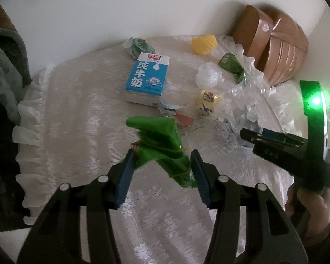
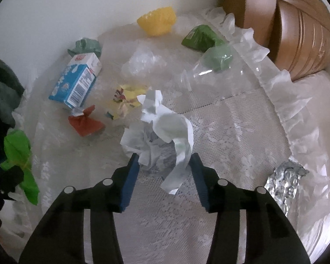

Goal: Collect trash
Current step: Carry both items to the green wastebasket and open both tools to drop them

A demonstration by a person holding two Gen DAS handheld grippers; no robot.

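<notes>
My left gripper [image 1: 162, 162] is shut on a crumpled green plastic wrapper [image 1: 158, 140], which hangs a little above the lace tablecloth [image 1: 77, 110]. The same green wrapper [image 2: 17, 149] shows at the left edge of the right wrist view. My right gripper [image 2: 164, 158] points down at a crumpled white paper [image 2: 162, 132]; both blue pads touch its sides, so it is shut on it. In the left wrist view the right gripper [image 1: 244, 135] reaches in from the right, held by a hand [image 1: 308, 204].
Scattered on the cloth are a blue milk carton [image 2: 77, 81], a red wrapper [image 2: 85, 123], a yellow wrapper [image 2: 125, 99], a clear bottle [image 2: 217, 63], a green packet [image 2: 200, 37], a yellow cup [image 2: 157, 21] and foil [image 2: 286, 182]. A brown wooden container [image 1: 272, 44] stands at the back right.
</notes>
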